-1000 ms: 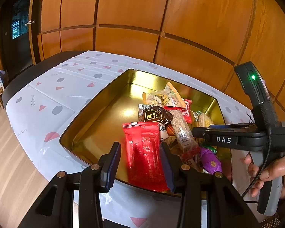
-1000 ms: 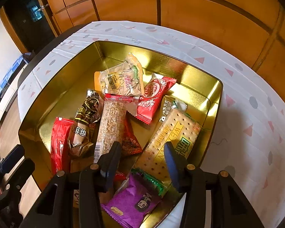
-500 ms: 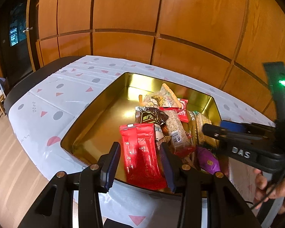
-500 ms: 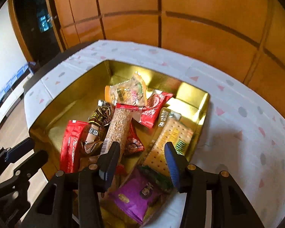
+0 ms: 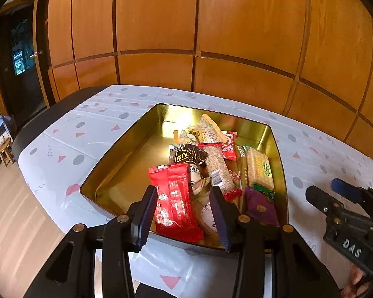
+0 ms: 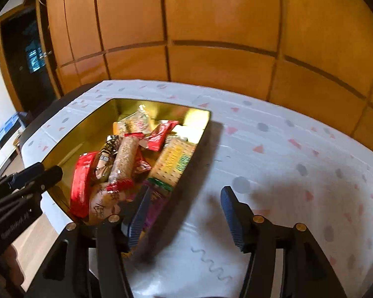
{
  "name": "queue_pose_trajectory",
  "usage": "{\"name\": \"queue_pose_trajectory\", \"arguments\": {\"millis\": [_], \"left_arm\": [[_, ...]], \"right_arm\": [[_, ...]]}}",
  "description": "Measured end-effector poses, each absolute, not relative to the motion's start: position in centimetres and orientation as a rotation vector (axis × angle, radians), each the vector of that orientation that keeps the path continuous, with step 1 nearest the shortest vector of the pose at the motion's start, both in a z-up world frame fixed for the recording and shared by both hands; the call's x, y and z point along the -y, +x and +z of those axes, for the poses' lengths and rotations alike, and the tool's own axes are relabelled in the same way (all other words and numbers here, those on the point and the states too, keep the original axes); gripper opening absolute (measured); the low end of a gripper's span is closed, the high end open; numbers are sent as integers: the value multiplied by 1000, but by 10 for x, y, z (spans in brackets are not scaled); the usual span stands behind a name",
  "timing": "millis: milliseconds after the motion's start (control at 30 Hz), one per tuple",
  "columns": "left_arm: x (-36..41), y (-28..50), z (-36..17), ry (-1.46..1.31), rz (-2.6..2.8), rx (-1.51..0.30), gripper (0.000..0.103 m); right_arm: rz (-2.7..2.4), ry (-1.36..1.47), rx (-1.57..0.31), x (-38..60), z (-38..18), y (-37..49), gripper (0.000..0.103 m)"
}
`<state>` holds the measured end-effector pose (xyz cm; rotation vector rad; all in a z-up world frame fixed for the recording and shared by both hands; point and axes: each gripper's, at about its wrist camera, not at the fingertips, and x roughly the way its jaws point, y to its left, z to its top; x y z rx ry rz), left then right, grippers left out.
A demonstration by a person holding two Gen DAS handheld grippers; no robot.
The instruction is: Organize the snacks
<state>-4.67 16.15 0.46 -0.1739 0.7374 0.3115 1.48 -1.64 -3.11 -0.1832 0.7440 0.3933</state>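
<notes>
Both grippers are pulling back from the gold tin [image 5: 126, 149], and that is the main change over the last second. A second ago the right gripper [image 6: 184, 213] was hanging directly over the snacks, with the cracker pack [image 6: 174, 159] between its fingers; now it is sitting off the tin's 4 o'clock corner, over the patterned tablecloth [image 6: 286, 149]. Its jaws are spread wide with nothing between them. In the left wrist view it is now showing only at 4 o'clock, low and well apart from the tin, where before it was crossing in front of the snacks.

The left gripper [image 5: 184, 213] is also released and empty, hovering at the tin's 6 o'clock rim, and it is sitting higher and further back than a second ago. The red packet [image 5: 171, 198] is lying between its fingers only in line of sight, not gripped.

The snacks are all lying inside the tin, heaped toward its 3 o'clock side: the seed bar [image 5: 217, 166], the dark wrapper [image 5: 186, 155], the purple packet [image 5: 259, 207] and the rest. None appears to have shifted, and nothing is lying loose on the cloth.

Judging from this, the gathering seems to be finishing, or a pause is coming before the next pick.
</notes>
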Motion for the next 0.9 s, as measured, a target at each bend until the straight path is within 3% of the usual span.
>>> {"name": "queue_pose_trajectory", "arguments": {"millis": [67, 133, 300, 900], "left_arm": [[-158, -49, 5, -169, 315, -735, 46], [-156, -52, 6, -174, 315, -730, 54], [-153, -56, 11, -161, 323, -706, 59], [-161, -62, 17, -163, 395, -651, 60]], "right_arm": [[374, -176, -720, 20, -30, 8, 68], [363, -168, -711, 22, -29, 4, 68], [346, -147, -703, 27, -25, 2, 70], [355, -169, -697, 20, -28, -5, 76]]}}
